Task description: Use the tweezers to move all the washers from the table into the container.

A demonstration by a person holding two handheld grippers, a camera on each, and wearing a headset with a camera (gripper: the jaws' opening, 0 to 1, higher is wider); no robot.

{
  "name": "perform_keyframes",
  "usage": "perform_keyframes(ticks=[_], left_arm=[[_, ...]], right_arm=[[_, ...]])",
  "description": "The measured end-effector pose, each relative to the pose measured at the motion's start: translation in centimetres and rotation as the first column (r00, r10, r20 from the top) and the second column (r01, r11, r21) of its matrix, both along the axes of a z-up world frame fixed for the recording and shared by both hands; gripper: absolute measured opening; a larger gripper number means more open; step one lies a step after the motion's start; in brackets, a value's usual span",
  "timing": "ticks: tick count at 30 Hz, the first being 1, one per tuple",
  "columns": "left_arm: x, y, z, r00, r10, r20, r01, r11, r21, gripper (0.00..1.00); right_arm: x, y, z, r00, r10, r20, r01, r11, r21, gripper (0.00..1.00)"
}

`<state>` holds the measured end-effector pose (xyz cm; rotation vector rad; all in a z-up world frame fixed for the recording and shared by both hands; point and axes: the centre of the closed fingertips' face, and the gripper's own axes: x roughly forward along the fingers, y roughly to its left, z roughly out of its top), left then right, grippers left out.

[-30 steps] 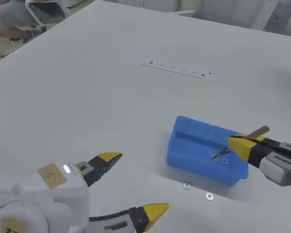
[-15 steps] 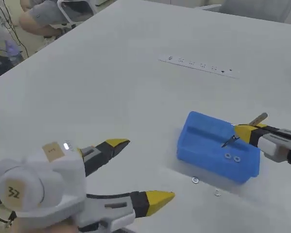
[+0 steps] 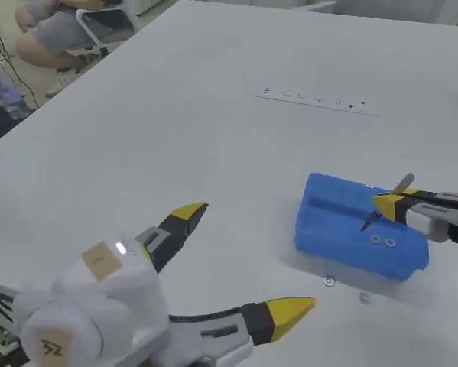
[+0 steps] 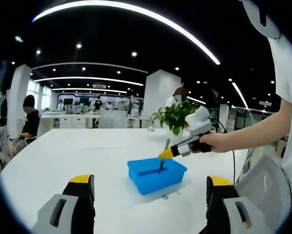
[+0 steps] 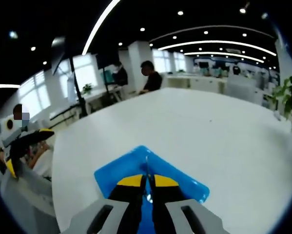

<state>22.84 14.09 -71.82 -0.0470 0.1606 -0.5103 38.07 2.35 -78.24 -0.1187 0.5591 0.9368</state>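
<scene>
The blue container (image 3: 343, 222) sits on the white table, with two washers (image 3: 382, 241) lying inside it. Two more washers (image 3: 329, 281) lie on the table just in front of it. My right gripper (image 3: 383, 204) hangs over the container's right half, shut on the tweezers (image 3: 372, 219), whose tip points down into the box. In the right gripper view the jaws (image 5: 148, 183) are pinched together on the tweezers (image 5: 146, 163) above the container (image 5: 121, 170). My left gripper (image 3: 244, 260) stands open and empty at the near left. It looks at the container (image 4: 156, 174) and at the right gripper (image 4: 171, 152).
A flat strip with small markings (image 3: 316, 101) lies on the table beyond the container. A person (image 3: 60, 23) sits on a chair past the table's far left corner. A potted plant (image 4: 175, 114) stands behind the table in the left gripper view.
A second washer now lies in the container beside the first. The tweezers' tip has lifted a little off the container floor. The head camera has shifted; the left gripper stays open.
</scene>
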Motion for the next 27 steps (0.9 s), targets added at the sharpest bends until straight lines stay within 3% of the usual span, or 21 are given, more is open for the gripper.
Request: perform_keyframes(ticks=[6,9,15,18,22,27], left_arm=[[0.2,0.6,0.3,1.0,0.027,-0.002,-0.027,0.999,-0.044,0.99],[0.2,0.6,0.1,1.0,0.023,-0.013,-0.024,0.999,-0.049,0.98],[0.2,0.5,0.0,1.0,0.014,-0.023,-0.016,0.999,-0.049,0.96],[0.3,0.5,-0.2,0.999,0.012,-0.033,-0.013,0.999,-0.046,0.96],[0.3,0.5,-0.4,0.999,0.005,-0.044,-0.007,0.999,-0.035,0.95],[0.2,0.5,-0.5,0.999,-0.001,-0.048,-0.001,0.999,-0.038,0.94]], right_arm=[[-1.1,1.5,-0.9,1.0,0.011,-0.006,-0.011,0.999,-0.048,0.02],[-1.4,1.9,-1.0,1.0,0.006,0.014,-0.004,0.995,-0.096,0.02],[-1.6,1.8,-1.0,1.0,-0.012,0.02,0.014,0.992,-0.123,0.03],[-1.6,1.6,-0.4,0.999,-0.043,0.013,0.044,0.996,-0.079,0.03],[-1.7,1.3,0.6,0.998,-0.056,0.024,0.057,0.997,-0.061,0.03],[-2.0,1.2,3.1,0.996,-0.081,0.035,0.08,0.996,0.031,0.03]])
